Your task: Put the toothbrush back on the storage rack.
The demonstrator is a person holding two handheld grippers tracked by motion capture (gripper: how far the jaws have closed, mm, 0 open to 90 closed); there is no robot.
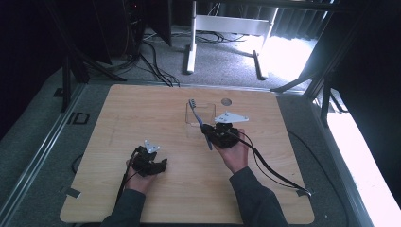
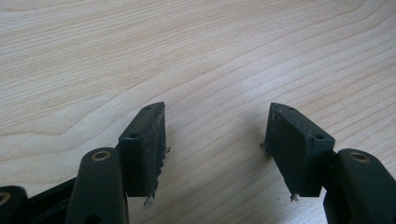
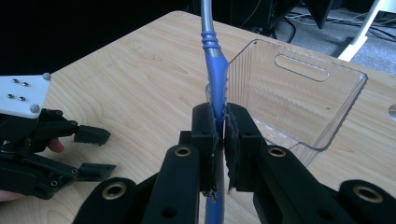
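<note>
A blue and grey toothbrush [image 1: 199, 120] is clamped by its handle in my right gripper [image 1: 208, 131], brush head pointing to the far side. In the right gripper view the blue toothbrush handle [image 3: 215, 93] rises between the shut jaws, beside a clear plastic bin [image 3: 289, 98]. That clear bin [image 1: 206, 107] stands on the table just beyond the right gripper, and the brush head lies over its left edge. My left gripper [image 1: 163, 164] rests low on the table at the near left, open. Its black fingers [image 2: 144, 140] are spread over bare wood with nothing between them.
The light wooden table [image 1: 142, 109] has a round cable hole [image 1: 226, 101] near its far edge. A black cable [image 1: 269, 165] trails from the right gripper toward the table's near right corner. White desk legs [image 1: 191, 47] stand on the grey floor beyond.
</note>
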